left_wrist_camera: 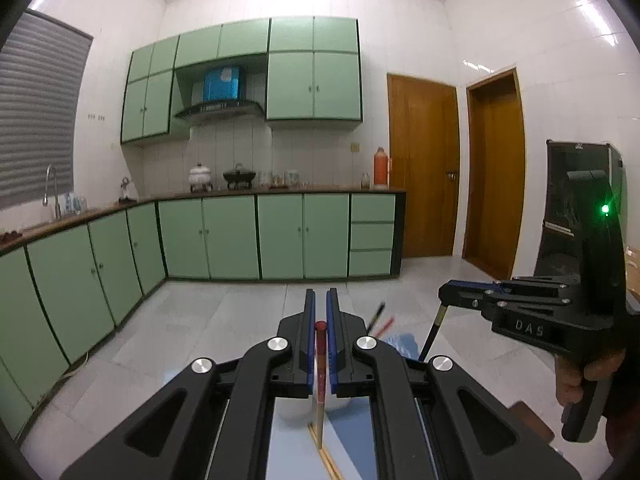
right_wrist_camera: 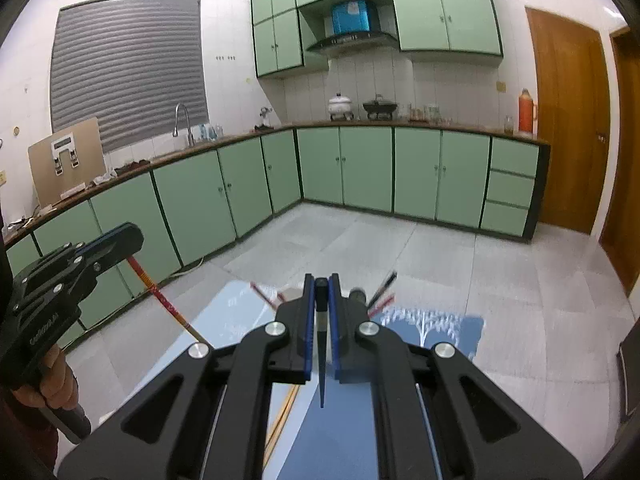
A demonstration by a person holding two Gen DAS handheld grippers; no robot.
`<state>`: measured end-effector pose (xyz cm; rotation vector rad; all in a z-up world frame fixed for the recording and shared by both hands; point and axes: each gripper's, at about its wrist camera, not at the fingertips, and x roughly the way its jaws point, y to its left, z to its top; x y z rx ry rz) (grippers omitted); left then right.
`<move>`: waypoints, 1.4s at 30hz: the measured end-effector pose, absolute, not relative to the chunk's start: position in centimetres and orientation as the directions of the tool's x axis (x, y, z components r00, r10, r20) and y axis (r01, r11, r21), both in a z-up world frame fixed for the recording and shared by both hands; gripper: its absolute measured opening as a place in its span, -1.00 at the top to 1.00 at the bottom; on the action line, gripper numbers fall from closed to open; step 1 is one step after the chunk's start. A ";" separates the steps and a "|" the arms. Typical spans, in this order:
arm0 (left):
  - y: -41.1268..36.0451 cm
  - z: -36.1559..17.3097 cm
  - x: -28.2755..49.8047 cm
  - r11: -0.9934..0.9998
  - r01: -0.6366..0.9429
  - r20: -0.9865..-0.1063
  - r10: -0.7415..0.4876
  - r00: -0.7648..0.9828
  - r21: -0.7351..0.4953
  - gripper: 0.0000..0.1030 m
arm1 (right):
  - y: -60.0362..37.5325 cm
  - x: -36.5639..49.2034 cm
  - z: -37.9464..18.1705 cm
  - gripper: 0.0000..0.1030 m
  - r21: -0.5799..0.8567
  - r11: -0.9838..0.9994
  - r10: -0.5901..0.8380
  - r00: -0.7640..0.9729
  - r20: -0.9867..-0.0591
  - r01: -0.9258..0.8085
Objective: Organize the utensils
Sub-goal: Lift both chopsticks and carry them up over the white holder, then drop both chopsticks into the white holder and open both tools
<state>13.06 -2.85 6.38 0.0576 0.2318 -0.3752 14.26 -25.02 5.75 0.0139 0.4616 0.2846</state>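
Green cabinets (left_wrist_camera: 208, 236) line two walls under a brown worktop (right_wrist_camera: 240, 140) bearing an orange flask (left_wrist_camera: 380, 168), a tap (right_wrist_camera: 182, 122) and pots; two wooden doors (left_wrist_camera: 424, 168) stand shut

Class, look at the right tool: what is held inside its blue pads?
The right tool is shut on a dark chopstick, tip hanging down. The part between the pads is covered.

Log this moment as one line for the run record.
left hand-held gripper: shut on red chopstick | right hand-held gripper: shut on black chopstick | both chopsticks held above blue mat
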 end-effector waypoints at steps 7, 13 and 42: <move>-3.1 10.5 15.1 0.935 0.355 -0.137 -0.350 0.927 0.018 0.90 | -25.2 16.6 9.1 0.89 0.059 0.961 0.271 0.880 -0.389 -0.270; -3.4 13.4 17.7 0.940 0.342 -0.069 -0.341 0.938 0.011 0.90 | -25.7 19.5 10.9 0.89 0.055 0.963 0.264 0.893 -0.365 -0.263; -4.4 2.2 32.5 0.952 0.301 -0.332 -0.304 0.893 -0.061 0.81 | -25.1 30.4 1.7 0.84 0.121 0.959 0.282 0.819 -0.500 -0.256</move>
